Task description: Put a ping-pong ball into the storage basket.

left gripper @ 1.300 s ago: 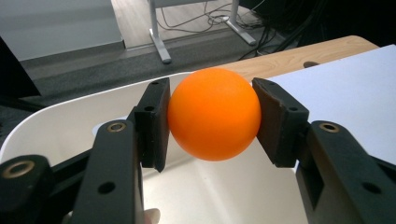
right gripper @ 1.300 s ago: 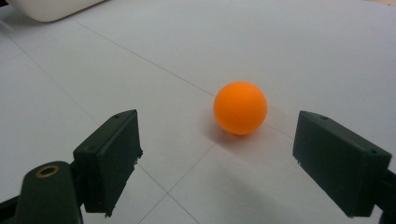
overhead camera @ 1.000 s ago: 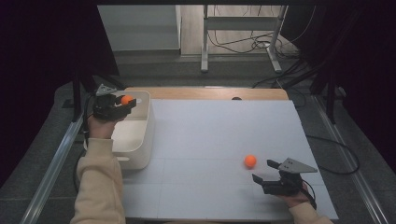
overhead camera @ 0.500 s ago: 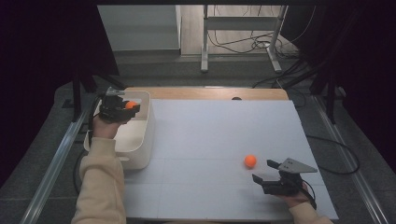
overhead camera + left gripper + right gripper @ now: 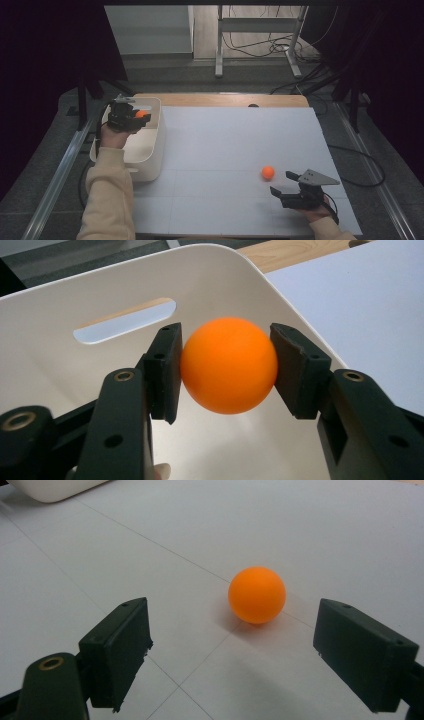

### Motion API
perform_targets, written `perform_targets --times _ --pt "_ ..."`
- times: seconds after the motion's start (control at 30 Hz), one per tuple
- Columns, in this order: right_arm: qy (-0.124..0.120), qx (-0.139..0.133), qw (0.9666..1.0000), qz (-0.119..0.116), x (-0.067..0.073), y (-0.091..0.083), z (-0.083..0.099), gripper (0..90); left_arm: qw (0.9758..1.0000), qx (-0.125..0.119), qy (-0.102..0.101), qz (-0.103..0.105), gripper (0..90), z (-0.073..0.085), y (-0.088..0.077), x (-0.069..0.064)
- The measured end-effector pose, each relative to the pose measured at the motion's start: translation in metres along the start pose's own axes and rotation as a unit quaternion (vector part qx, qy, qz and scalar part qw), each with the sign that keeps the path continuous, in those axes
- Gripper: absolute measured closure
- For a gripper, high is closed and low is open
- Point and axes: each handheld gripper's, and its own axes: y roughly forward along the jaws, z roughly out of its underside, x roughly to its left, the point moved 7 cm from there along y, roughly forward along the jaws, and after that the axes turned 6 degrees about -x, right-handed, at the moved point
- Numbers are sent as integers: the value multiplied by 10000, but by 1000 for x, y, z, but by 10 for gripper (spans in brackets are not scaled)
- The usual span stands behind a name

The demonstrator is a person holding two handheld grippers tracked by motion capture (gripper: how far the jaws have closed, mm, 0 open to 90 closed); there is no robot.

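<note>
I have one orange ball [image 5: 229,365] clamped between the pads of my left gripper [image 5: 131,118], which hangs over the far end of the white bin [image 5: 152,150]. In the left gripper view the ball sits squarely between the two pads, both touching it, with the bin's inner wall and its handle slot [image 5: 125,326] right behind. So I judge the step in hand to be the drop: the ball is already inside the bin's rim as seen from above, and nothing lies between it and the bin floor.

The second ball [image 5: 268,172] rests on the white mat [image 5: 235,140], well to the right of the bin and nearer my side. My right gripper [image 5: 287,184] sits just beside it with its jaws spread wide and nothing between them (the ball lies a little beyond the pads in the right gripper view [image 5: 257,595], slightly right of centre).

What the next move calls for, as I see it: let the left jaws part so the ball falls into the bin, keeping the hand low enough that it does not bounce out. Then the right gripper needs to slide forward until the pads flank the second ball before closing, gently, since a round ball on a flat mat will roll at a nudge.
</note>
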Motion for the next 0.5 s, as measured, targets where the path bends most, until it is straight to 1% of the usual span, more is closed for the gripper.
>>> perform_targets --times 0.17,0.23,0.27,0.3,0.37,0.4,0.43,0.47,0.5 --pt "3 -2 10000 2 0 0 0 156 10000 -21 -4 -2 492 0 -1 1" --pt "1 1 10000 -2 0 0 0 156 10000 -23 -12 -4 476 0 -1 1" --pt "-1 1 10000 -3 0 0 0 156 10000 -30 -16 -11 453 0 -1 1" --pt "-4 -1 10000 -4 0 0 0 156 10000 -55 -42 -61 412 -1 -1 1" --pt "-4 -1 10000 -5 0 0 0 156 9999 -67 -69 -67 337 -2 -2 1" --pt "-1 -3 10000 -5 0 0 0 156 9999 -108 -99 -76 337 -3 -2 1" --pt "3 -5 10000 -3 0 0 0 156 9998 -141 -105 -80 306 -4 -3 1" --pt "3 -5 10000 -5 0 0 0 156 9997 -188 -114 -80 253 -5 -4 0" --pt "1 -4 10000 -5 0 0 0 156 9995 -270 -122 -75 239 -8 -6 -1"
